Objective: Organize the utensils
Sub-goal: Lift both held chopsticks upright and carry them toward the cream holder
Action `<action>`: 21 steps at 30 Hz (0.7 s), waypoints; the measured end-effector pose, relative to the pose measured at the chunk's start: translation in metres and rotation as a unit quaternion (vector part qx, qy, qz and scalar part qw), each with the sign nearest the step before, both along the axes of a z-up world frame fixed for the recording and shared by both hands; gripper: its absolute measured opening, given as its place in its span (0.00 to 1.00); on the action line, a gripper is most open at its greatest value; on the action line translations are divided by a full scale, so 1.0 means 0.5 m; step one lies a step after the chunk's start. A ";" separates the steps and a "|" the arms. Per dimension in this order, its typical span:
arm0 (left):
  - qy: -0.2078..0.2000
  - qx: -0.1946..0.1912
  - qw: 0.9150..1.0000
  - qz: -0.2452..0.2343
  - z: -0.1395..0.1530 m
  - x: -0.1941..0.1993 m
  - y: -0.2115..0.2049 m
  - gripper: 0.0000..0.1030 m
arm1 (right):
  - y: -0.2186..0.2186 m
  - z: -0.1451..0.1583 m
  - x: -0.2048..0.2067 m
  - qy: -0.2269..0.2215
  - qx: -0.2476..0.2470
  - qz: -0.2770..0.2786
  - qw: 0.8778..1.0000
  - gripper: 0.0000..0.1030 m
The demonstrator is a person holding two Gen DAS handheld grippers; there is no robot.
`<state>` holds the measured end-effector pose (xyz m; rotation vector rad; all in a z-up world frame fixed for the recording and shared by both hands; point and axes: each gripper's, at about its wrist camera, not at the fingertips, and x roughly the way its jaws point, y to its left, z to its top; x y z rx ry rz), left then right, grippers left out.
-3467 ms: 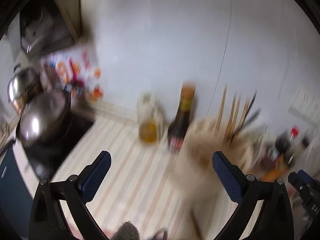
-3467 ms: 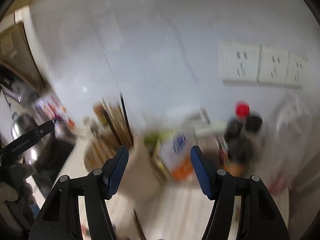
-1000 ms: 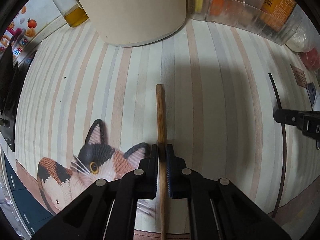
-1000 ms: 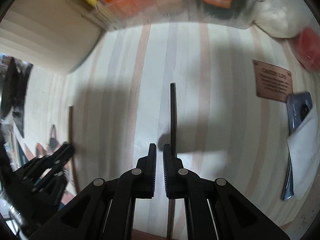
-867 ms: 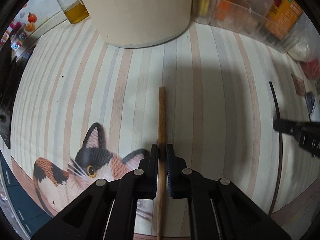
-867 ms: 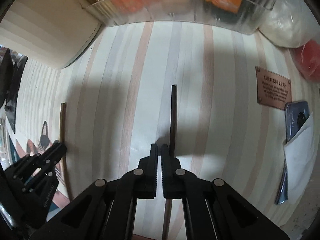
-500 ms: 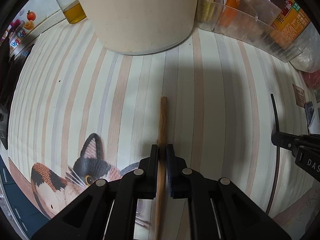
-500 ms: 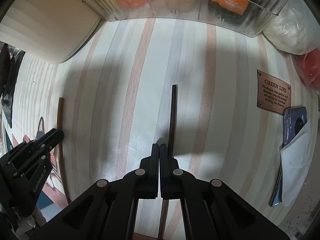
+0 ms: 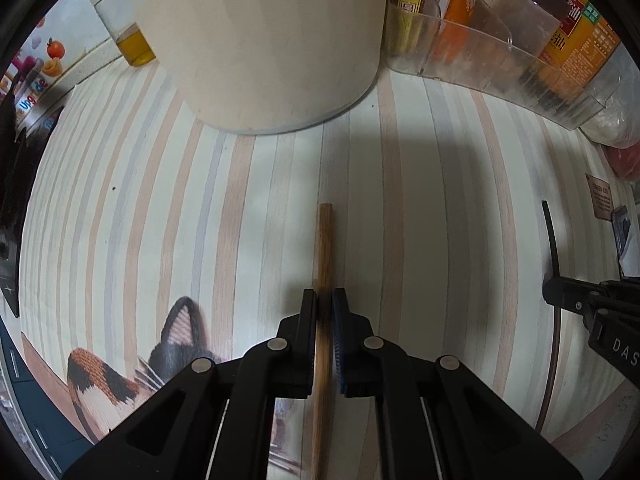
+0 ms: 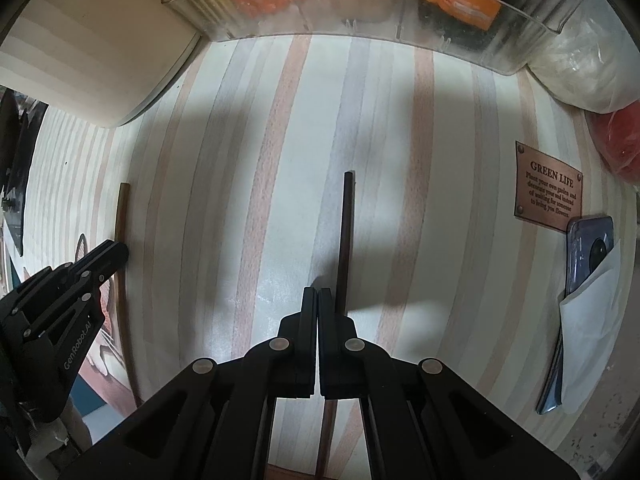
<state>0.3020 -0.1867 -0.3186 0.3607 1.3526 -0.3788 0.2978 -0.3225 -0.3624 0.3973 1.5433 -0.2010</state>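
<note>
The jaws of the right gripper (image 10: 318,292) are now brought fully together, yet the dark chopstick (image 10: 346,232) is seen just beside them on the worktop (image 10: 440,240), apparently missed. The wooden chopstick (image 9: 324,248) is kept clamped in the jaws of the left gripper (image 9: 325,300).

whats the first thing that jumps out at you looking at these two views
The left gripper clamped on a brown wooden chopstick lying along the striped mat. Next, the right gripper shut empty, with a dark chopstick just beside its right finger. Behind both stands a big cream container.
</note>
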 end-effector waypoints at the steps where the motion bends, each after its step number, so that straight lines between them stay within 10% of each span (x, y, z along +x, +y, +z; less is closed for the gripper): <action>1: -0.004 0.002 1.000 0.000 0.002 -0.001 -0.002 0.05 | 0.004 0.002 0.000 -0.001 -0.003 0.000 1.000 0.00; 21: -0.103 -0.073 0.992 -0.004 0.218 -0.045 0.017 0.05 | 0.047 0.156 -0.082 -0.171 -0.003 0.000 0.985 0.00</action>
